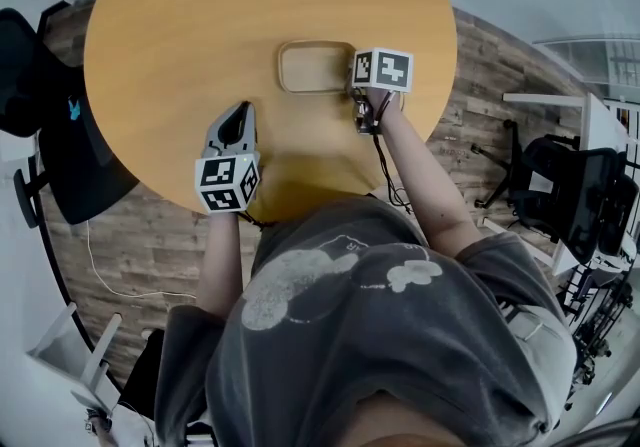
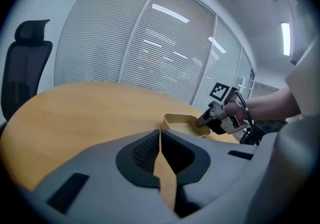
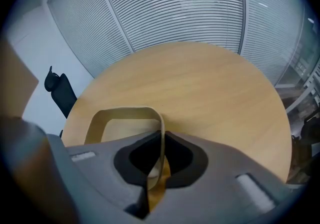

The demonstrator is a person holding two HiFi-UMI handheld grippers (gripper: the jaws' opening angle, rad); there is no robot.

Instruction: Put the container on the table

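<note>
A shallow beige container point(image 1: 312, 65) sits on the round wooden table point(image 1: 200, 15), towards its right side. My right gripper point(image 1: 354, 85) is shut on the container's right rim. In the right gripper view the thin rim point(image 3: 161, 133) runs between the jaws of that gripper point(image 3: 160, 160), and the container point(image 3: 107, 114) lies open to the left. My left gripper point(image 1: 240, 108) rests low over the table's near edge, shut with nothing in it. The left gripper view looks past the closed left gripper point(image 2: 161, 140) to the container point(image 2: 182, 124) and the right gripper point(image 2: 202, 122) at its rim.
A black office chair point(image 1: 40, 105) stands at the table's left side, and another point(image 1: 585, 195) by a white desk point(image 1: 590, 115) on the right. A glass wall with blinds point(image 2: 150, 52) stands behind the table. The floor is wood plank.
</note>
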